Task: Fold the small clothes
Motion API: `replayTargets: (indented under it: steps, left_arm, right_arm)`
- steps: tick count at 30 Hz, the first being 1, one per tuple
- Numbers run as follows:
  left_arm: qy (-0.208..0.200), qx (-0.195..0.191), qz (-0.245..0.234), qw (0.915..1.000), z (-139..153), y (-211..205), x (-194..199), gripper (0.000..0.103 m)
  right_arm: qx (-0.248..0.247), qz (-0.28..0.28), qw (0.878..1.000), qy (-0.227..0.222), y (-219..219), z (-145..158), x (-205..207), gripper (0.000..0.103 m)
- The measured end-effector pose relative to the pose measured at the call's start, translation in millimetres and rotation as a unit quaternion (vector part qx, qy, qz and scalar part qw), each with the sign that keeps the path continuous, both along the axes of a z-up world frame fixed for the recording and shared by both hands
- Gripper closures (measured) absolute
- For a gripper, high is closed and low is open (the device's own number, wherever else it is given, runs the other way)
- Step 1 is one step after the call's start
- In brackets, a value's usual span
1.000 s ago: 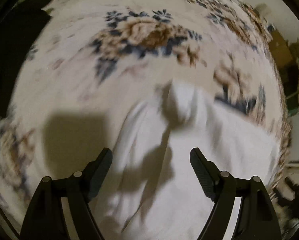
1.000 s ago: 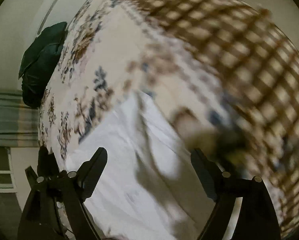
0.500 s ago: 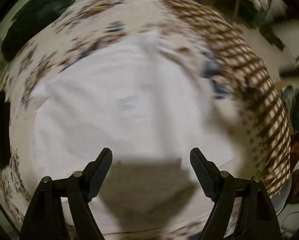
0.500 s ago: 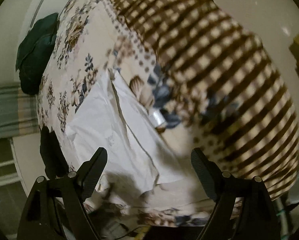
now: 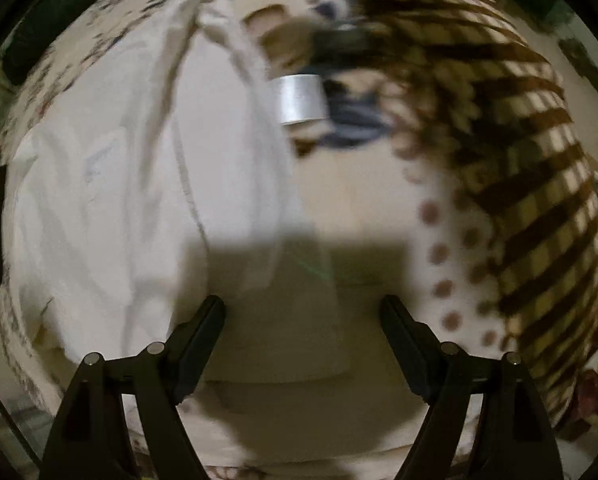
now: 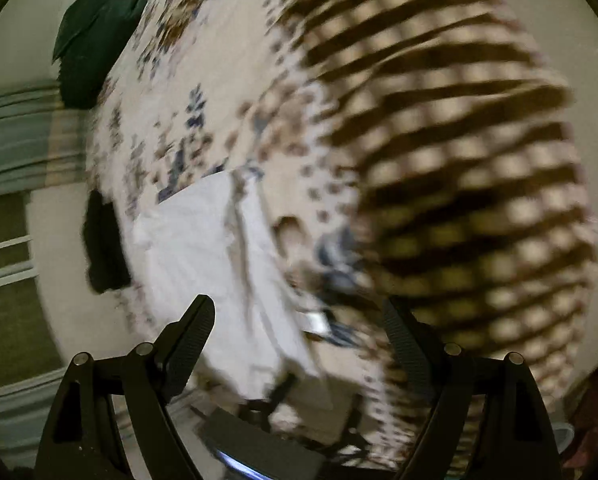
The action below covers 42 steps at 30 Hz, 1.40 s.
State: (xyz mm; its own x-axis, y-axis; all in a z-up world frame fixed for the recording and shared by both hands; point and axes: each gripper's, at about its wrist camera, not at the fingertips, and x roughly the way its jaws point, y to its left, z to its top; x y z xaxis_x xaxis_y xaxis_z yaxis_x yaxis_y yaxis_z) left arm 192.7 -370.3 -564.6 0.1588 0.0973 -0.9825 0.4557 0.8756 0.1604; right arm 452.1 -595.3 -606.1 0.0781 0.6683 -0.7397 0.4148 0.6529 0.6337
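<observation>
**Both grippers open and empty above the white garment**

Nearest the left wrist camera, the left gripper [image 5: 302, 322] has its jaws spread wide with nothing between them; only the shadowed bedspread [image 5: 363, 184] shows in the gap. The white garment [image 5: 139, 184] lies flat on that bedspread, just beyond and to the left of the left finger, with long creases running away from the camera (the picture is blurred, so finer detail of the cloth cannot be told). Past the garment's right edge, close beside it, sits a small shiny silver thing [image 5: 301, 98]. Further right of the garment rises a brown checked blanket [image 5: 511, 132].

From the right wrist camera, the right gripper [image 6: 299, 328] likewise stands wide and holds nothing. The white garment [image 6: 207, 248] lies beyond its left finger. A dark cloth [image 6: 103, 252] hangs at the edge of the bed just left of the garment. The checked blanket [image 6: 459, 168] fills the space to the garment's right. Farthest off, well beyond the garment at the far end of the bed, lies a dark green bundle [image 6: 99, 28].
</observation>
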Motion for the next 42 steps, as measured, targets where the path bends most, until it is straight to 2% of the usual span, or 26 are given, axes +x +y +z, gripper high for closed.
replayTargets:
  steps: [5, 9, 13, 18, 19, 22, 24, 28, 33, 37, 39, 41, 42]
  left_arm:
    - [-0.014, 0.013, 0.031, 0.9993, 3, 7, 4, 0.024]
    - [-0.031, 0.007, 0.054, 0.998, 23, 16, -2, 0.024]
    - [-0.047, -0.007, 0.078, 0.9958, 40, 32, -11, 0.024]
    - [-0.038, 0.018, 0.081, 0.9958, 18, 34, -1, 0.024]
    - [-0.039, 0.021, 0.077, 0.9961, 22, 33, -1, 0.024]
    - [-0.077, -0.005, 0.067, 0.9947, 52, 39, -17, 0.024]
    - [-0.087, -0.007, 0.047, 0.995, 59, 30, -28, 0.024]
    - [-0.097, 0.024, 0.023, 0.9948, 44, 19, -25, 0.024]
    - [-0.096, 0.048, 0.057, 0.9926, 19, 24, 0, 0.024]
    - [-0.104, 0.066, 0.061, 0.9905, 7, 29, 12, 0.024]
    - [-0.095, 0.056, 0.062, 0.992, 1, 34, 16, 0.024]
    - [-0.098, 0.032, 0.063, 0.9927, 3, 42, 17, 0.027]
    - [-0.101, 0.022, 0.059, 0.9928, 5, 44, 17, 0.046]
  right_arm:
    - [0.043, 0.036, 0.998, 0.039, 37, -44, 41, 0.016]
    - [0.057, 0.054, 0.995, 0.06, 63, -64, 62, 0.016]
    - [0.05, 0.085, 0.993, 0.071, 86, -73, 74, 0.016]
    - [0.034, 0.113, 0.989, 0.085, 102, -81, 83, 0.016]
    - [0.034, 0.116, 0.989, 0.087, 103, -81, 84, 0.016]
    - [0.045, 0.13, 0.987, 0.087, 99, -77, 83, 0.016]
    - [0.044, 0.137, 0.985, 0.09, 94, -75, 80, 0.016]
    - [0.044, 0.134, 0.985, 0.102, 88, -81, 72, 0.016]
    - [0.051, 0.134, 0.985, 0.1, 95, -86, 77, 0.016]
    - [0.056, 0.135, 0.984, 0.099, 98, -92, 82, 0.015]
    - [0.065, 0.129, 0.985, 0.099, 96, -94, 83, 0.015]
    - [0.074, 0.12, 0.986, 0.095, 95, -94, 84, 0.015]
    - [0.075, 0.116, 0.986, 0.088, 96, -91, 84, 0.015]
